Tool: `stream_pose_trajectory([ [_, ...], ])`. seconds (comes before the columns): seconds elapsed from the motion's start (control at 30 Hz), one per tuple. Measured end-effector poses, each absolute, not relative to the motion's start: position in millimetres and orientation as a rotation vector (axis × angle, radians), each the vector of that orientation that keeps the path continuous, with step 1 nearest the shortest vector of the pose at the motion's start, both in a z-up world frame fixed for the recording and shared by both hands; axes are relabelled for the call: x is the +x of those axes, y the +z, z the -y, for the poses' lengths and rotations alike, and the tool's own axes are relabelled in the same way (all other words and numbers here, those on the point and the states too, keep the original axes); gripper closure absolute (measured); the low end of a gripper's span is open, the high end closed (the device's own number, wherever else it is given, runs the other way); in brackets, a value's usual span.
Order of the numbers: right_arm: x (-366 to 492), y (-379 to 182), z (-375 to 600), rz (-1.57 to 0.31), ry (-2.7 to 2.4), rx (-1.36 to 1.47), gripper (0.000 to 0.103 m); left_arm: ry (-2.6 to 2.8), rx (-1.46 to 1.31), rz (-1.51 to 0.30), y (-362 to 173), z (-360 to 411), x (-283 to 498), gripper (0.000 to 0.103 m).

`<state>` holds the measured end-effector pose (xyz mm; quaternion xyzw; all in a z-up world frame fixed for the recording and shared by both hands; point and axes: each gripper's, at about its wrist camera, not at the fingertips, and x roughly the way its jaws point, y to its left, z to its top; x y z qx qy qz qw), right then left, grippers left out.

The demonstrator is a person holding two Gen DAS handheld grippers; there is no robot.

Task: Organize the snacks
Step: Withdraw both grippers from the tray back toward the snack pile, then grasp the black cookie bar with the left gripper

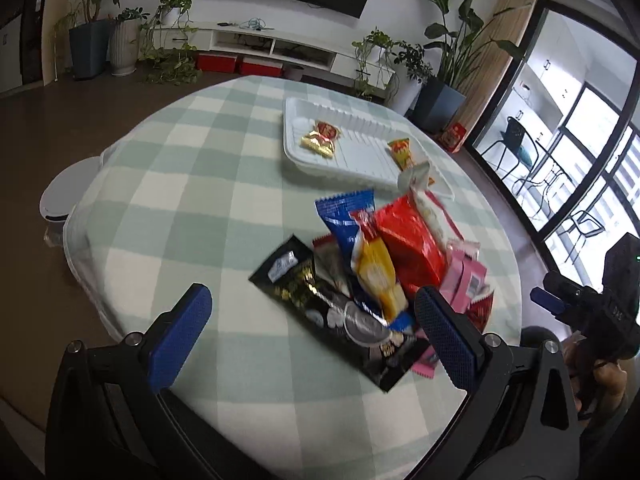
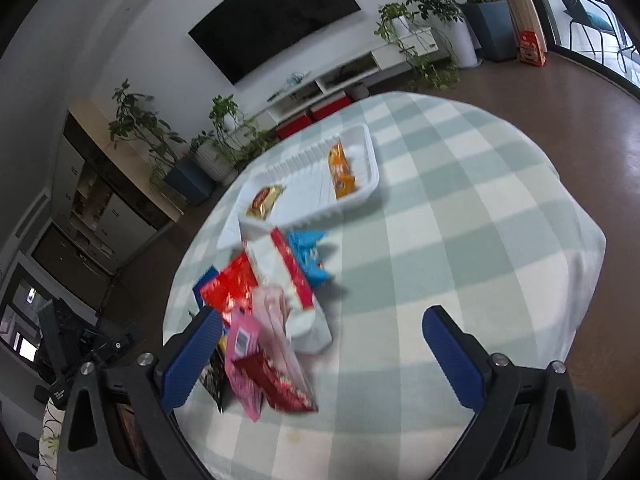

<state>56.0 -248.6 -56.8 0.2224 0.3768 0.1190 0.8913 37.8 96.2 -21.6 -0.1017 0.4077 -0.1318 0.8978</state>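
Ahead of your wide-apart left gripper (image 1: 312, 332) and right gripper (image 2: 324, 356), both empty, crinkly glossy foil snack packets (image 1: 384, 264) lie heaped before a ribbed white plastic tray (image 1: 360, 152).

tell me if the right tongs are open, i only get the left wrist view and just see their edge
Observer: Yes, the right tongs are wide open and hold nothing, close to the snack pile.
Operator: anything hidden behind that pile from my side
Observer: A light blue packet lies on the cloth against the white and red packet, on the side toward the white tray.
Operator: the orange one in there is half blocked for me, is it fully inside
Observer: Yes, the orange packet lies wholly inside the tray, near one end.
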Motion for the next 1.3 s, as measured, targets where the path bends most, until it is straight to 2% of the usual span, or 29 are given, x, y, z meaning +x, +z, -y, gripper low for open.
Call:
stream_pose_trajectory([
  [0.13, 39, -67, 224, -0.848, 0.242, 0.394, 0.000, -0.306, -0.240, -0.861, -30, -85, 30, 0.000],
  [0.3, 21, -65, 200, -0.800, 0.248, 0.298, 0.000, -0.304, -0.279, -0.910, -34, -69, 52, 0.001],
  [0.4, 20, -66, 195, -0.803, 0.246, 0.284, 0.000, -0.300, -0.270, -0.961, -45, -56, 63, 0.007],
  [0.6, 22, -74, 201, -0.831, 0.240, 0.324, 0.000, -0.275, -0.233, -1.028, -67, -43, 82, 0.008],
  [0.67, 23, -76, 203, -0.836, 0.235, 0.331, 0.000, -0.269, -0.226, -1.054, -76, -44, 88, 0.014],
  [0.93, 23, -77, 203, -0.832, 0.234, 0.318, 0.000, -0.279, -0.147, -1.073, -77, -53, 93, 0.016],
  [1.13, 21, -76, 198, -0.823, 0.222, 0.269, 0.000, -0.267, -0.092, -1.072, -77, -71, 91, 0.028],
  [1.3, 22, -78, 195, -0.831, 0.216, 0.242, 0.001, -0.232, 0.074, -1.076, -76, -66, 89, 0.029],
])
